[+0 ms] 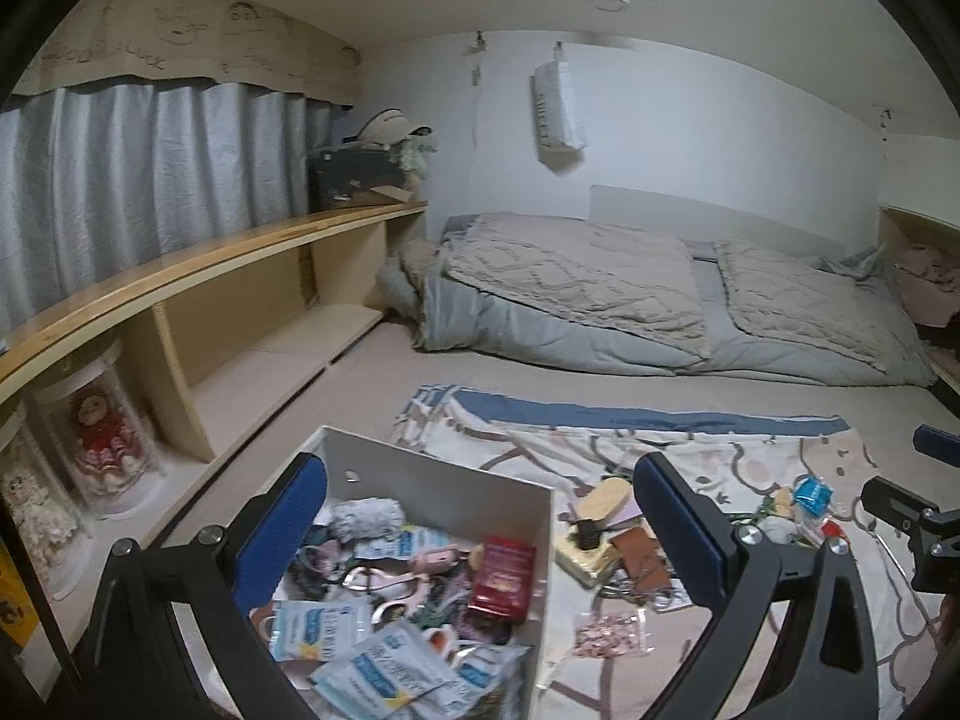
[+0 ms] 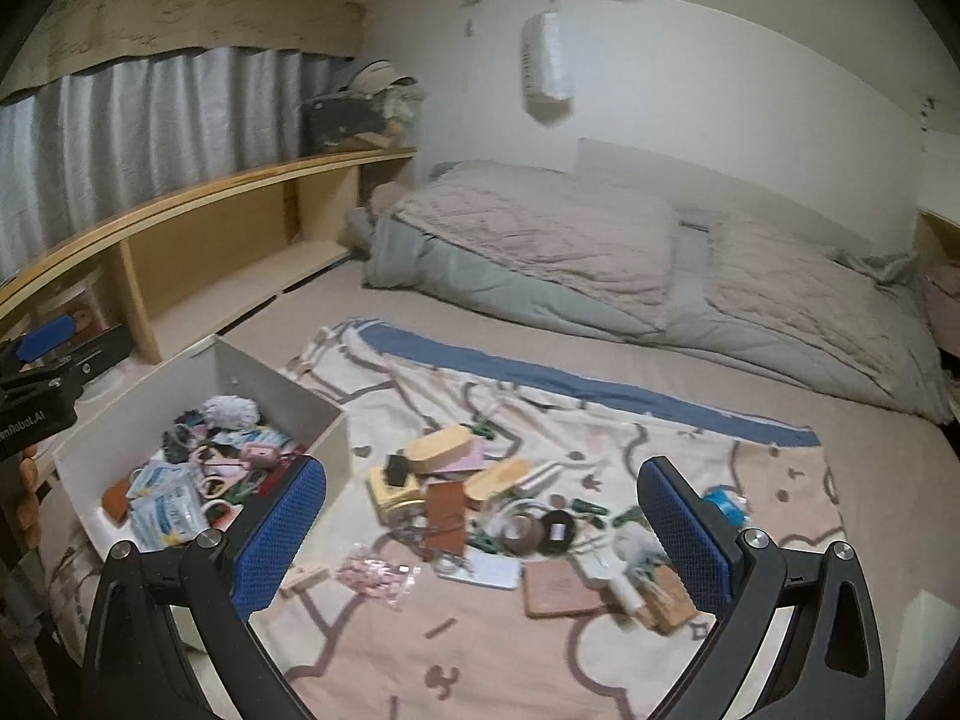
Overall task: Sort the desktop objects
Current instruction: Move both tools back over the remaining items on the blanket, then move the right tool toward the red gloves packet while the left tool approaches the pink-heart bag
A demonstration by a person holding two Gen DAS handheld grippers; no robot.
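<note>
Both grippers empty, jaws apart: left gripper (image 1: 480, 546) hangs over the white box (image 1: 444, 474); right gripper (image 2: 480, 534) is nearer the loose pile (image 2: 480, 498) beside that box.

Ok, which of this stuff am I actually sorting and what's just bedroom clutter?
For the job:
white box, partly filled
loose pile of small items on the patterned cloth
pink bead bag
both grippers, left and right, open and empty

Just lying about:
folded quilt
wooden shelf
hanging pouch
</note>
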